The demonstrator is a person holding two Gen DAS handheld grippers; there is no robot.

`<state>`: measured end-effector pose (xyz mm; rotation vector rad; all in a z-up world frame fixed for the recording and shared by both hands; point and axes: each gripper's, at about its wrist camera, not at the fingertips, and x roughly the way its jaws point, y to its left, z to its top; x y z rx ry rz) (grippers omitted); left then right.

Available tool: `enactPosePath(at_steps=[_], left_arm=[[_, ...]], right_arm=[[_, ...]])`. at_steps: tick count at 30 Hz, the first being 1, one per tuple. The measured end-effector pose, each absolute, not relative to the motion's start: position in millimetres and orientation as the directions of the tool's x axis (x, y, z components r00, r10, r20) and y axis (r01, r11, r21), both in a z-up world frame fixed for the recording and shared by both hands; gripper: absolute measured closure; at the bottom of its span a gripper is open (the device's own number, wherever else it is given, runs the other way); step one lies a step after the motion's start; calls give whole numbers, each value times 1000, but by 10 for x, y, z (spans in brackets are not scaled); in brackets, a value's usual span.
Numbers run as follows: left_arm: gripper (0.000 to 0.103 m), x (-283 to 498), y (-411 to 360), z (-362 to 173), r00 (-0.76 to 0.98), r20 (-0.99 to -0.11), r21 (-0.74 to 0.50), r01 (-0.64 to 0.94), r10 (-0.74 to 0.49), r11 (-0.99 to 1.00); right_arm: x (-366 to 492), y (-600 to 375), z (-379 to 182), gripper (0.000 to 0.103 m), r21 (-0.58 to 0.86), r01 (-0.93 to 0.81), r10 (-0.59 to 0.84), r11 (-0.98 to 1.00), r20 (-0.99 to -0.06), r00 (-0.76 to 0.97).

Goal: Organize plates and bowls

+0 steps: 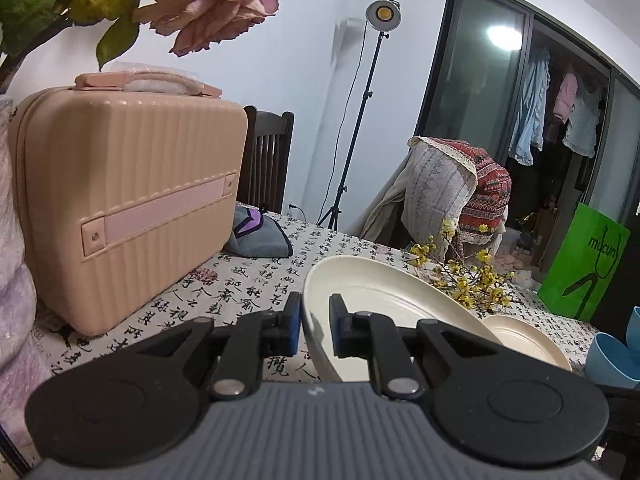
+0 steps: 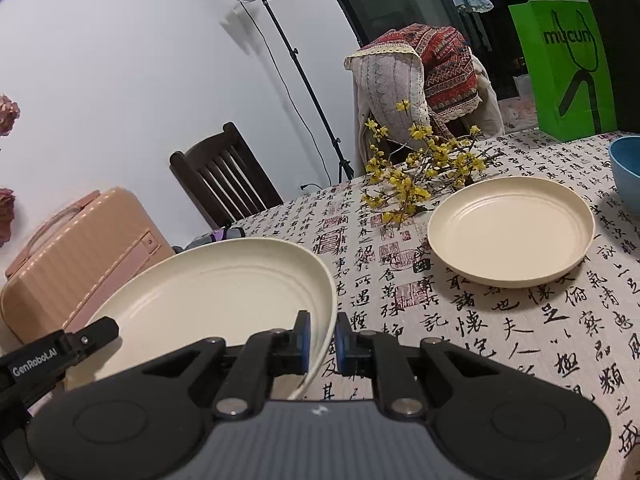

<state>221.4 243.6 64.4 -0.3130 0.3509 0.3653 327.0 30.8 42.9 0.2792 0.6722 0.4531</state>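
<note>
The left claw (image 1: 315,326) pinches the left rim of a large cream plate (image 1: 372,300), one pad outside the rim and one inside, and the right claw (image 2: 322,340) pinches the opposite rim of the same plate (image 2: 224,284) in the same way. So the plate hangs between both claws, above the surface (image 2: 500,340), and it looks tilted, with the far edge a little higher. In the right wrist view the tip of the left claw shows at the lower left of the frame, at the other side of the plate. A second, smaller cream plate (image 2: 511,231) lies flat on the surface in the right centre of that frame, ahead and to the right of the held one; in the left wrist view it peeps out behind the held plate (image 1: 528,340). I judge that this is where the held plate should go, so the right claw is the nearer one. A plate is round and has no long axis; only its tilt matters. A blue bowl (image 2: 626,172) stands at the right edge, just beyond the flat plate, and yellow flowers (image 2: 420,176) lie behind it.
</note>
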Motion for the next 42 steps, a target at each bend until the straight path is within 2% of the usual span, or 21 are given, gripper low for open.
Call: enactPosePath(at_steps=[42], left_arm=[[89,1645,1960,692,902,-354,-272,-351,246,896]], right_arm=[[2684,-226,514,90,400,-285,470,871,-513,718]])
